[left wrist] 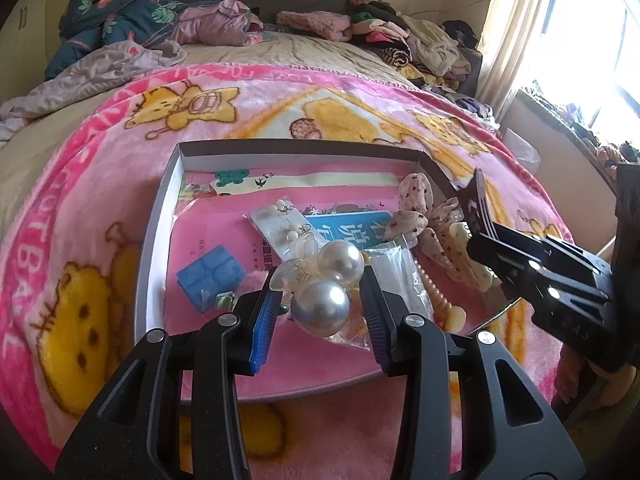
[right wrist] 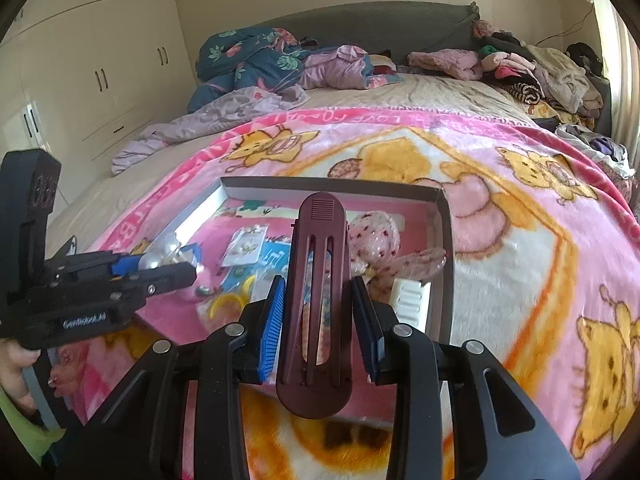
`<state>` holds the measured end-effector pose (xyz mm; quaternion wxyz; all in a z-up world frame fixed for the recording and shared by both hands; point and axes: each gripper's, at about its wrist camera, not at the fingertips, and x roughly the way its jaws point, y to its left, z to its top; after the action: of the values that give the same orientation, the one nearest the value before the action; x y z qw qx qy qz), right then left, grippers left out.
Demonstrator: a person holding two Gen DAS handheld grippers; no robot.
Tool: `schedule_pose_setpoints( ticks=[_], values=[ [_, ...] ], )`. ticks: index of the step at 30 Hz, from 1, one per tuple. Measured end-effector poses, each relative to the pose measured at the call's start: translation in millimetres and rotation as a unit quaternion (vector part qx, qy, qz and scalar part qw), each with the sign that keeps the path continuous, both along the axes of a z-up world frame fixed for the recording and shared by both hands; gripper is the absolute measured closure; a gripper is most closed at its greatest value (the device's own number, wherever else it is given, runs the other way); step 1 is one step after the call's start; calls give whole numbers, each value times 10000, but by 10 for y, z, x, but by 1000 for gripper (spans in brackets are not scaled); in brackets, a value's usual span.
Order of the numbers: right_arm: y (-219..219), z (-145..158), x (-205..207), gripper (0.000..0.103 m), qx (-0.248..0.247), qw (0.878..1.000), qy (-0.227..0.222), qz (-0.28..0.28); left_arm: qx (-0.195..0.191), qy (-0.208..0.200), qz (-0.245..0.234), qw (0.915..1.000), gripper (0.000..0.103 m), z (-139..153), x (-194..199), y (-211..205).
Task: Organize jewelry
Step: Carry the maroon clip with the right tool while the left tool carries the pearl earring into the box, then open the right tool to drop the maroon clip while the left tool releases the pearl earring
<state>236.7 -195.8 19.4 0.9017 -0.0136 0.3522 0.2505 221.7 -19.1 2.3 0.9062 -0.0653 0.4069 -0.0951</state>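
Observation:
My left gripper [left wrist: 318, 300] is shut on a clear packet of big pearl earrings [left wrist: 324, 286] and holds it above the shallow white box [left wrist: 158, 216]. It also shows in the right wrist view [right wrist: 160, 264]. My right gripper [right wrist: 318, 300] is shut on a dark maroon hair clip [right wrist: 318, 300], held upright over the box's near edge; it also shows at the right of the left wrist view [left wrist: 476, 204]. In the box lie an earring card [left wrist: 280, 220], a blue square piece [left wrist: 210, 274], a pink beaded strand [left wrist: 438, 296] and a spotted fabric bow [left wrist: 424, 216].
The box sits on a pink cartoon blanket [right wrist: 520, 220] on a bed. A white hair clip [right wrist: 410, 300] and a yellow ring [right wrist: 228, 302] lie in the box. Clothes are piled at the head of the bed [right wrist: 540, 68]. Wardrobes [right wrist: 100, 60] stand on the left.

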Motion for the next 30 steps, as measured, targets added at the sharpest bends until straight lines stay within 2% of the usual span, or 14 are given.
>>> schedule_pose_setpoints(
  ticks=[15, 30],
  values=[
    [55, -154, 296, 71, -151, 9997, 159, -46, -8, 149, 28, 9999, 72, -171, 101, 30],
    [113, -361, 264, 70, -234, 9984, 502, 90, 47, 143, -48, 9999, 72, -193, 178, -32]
  ],
)
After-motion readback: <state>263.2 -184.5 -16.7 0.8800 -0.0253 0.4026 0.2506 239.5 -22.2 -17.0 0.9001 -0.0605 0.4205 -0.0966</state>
